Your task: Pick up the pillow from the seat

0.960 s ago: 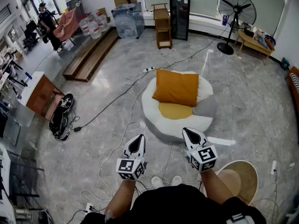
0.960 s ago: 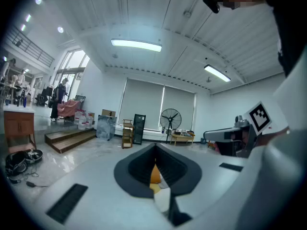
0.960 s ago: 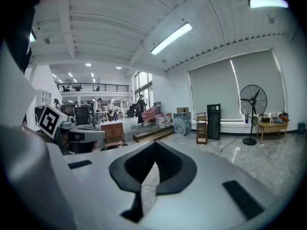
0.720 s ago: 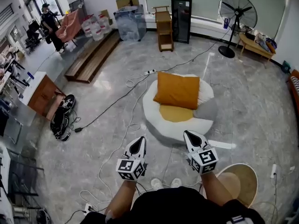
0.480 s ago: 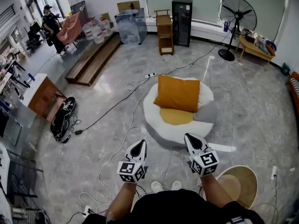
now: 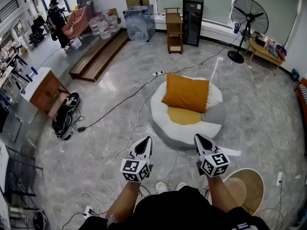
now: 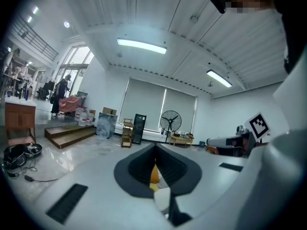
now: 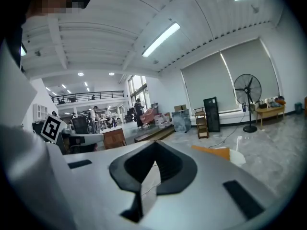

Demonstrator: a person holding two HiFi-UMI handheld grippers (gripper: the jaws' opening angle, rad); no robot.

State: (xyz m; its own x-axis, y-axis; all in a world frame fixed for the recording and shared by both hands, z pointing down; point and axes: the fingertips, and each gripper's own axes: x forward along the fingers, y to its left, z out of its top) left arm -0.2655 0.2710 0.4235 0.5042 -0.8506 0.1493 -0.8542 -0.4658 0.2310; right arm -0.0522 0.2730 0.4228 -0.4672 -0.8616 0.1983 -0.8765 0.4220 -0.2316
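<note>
- The orange pillow (image 6: 186,93) lies on the far half of the round white seat (image 6: 165,123), leaning up over its back edge and covering part of the yellow patch (image 6: 184,115) in the middle.
- The seat sits on the grey marble floor (image 6: 120,143), with a cable (image 6: 120,107) running past its left side.
- The left tongs (image 6: 146,142) are clenched, jaws pressed together with nothing held. They hang in the air on the near side of the seat, off its left edge and well short of the pillow.
- The right tongs (image 6: 198,139) are clenched and empty too, level with the left pair and over the seat's near rim.
- From the left gripper view, a thin orange sliver of the pillow shows through the slit of the closed jaws.
- From the right gripper view, the pillow sits to the right of the closed jaws, on the white seat.
- Far side of the room: a standing fan (image 6: 248,14), a black cabinet (image 6: 192,15) and a wooden shelf unit (image 6: 174,24) just beside it.
- A person (image 6: 58,20) stands at the far left, near some low wooden steps (image 6: 98,54).
</note>
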